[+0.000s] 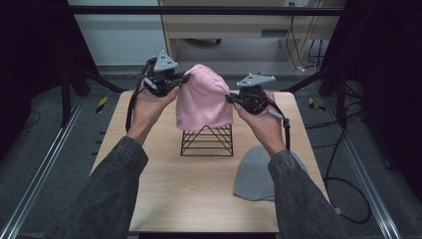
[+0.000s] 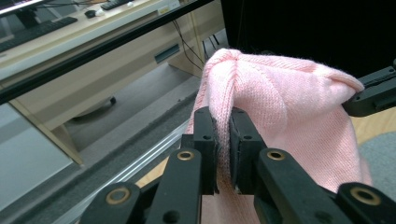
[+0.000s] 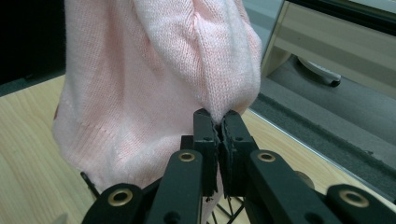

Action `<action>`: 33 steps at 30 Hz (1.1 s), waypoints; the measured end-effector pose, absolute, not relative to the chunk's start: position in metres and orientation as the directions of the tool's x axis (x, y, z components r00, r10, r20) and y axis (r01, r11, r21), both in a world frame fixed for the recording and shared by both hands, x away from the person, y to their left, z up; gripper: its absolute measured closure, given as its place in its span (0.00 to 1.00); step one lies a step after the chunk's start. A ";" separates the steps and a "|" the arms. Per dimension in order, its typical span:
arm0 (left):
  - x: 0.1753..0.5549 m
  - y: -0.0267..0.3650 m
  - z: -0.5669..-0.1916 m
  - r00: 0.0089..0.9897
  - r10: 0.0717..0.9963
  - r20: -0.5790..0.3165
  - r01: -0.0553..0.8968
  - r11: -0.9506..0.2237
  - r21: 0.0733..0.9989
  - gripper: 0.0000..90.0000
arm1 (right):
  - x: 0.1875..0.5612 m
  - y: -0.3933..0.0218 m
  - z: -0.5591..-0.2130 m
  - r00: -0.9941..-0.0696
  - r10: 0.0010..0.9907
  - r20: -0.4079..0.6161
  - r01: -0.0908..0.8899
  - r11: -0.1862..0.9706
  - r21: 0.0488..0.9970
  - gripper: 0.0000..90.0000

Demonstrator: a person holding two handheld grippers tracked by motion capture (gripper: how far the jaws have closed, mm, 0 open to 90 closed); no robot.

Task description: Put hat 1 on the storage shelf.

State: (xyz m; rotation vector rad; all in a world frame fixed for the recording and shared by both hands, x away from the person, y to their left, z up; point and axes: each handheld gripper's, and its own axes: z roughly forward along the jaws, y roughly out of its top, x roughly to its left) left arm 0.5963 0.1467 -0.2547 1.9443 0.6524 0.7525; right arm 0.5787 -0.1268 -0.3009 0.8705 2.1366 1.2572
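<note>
A pink knit beanie (image 1: 203,99) is draped over a black wire stand (image 1: 207,141) at the middle of the wooden table (image 1: 164,184). My left gripper (image 1: 182,79) is shut on a fold of the beanie's upper left side; in the left gripper view the pink knit (image 2: 280,102) is pinched between my jaws (image 2: 223,140). My right gripper (image 1: 231,98) is shut on the beanie's right side, lower down; the right gripper view has the knit (image 3: 154,70) nipped between its jaw tips (image 3: 218,122). The stand's top is hidden under the beanie.
A grey beanie (image 1: 256,174) lies flat on the table near the front right, partly under my right sleeve. Black frame rails and cables surround the table. A desk (image 1: 239,25) stands beyond the far edge.
</note>
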 end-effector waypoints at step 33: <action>0.554 0.147 -0.266 0.735 0.650 0.193 0.163 -0.445 0.880 0.92 | 0.545 -0.142 -0.320 -0.692 0.715 -0.102 0.290 0.404 0.868 0.96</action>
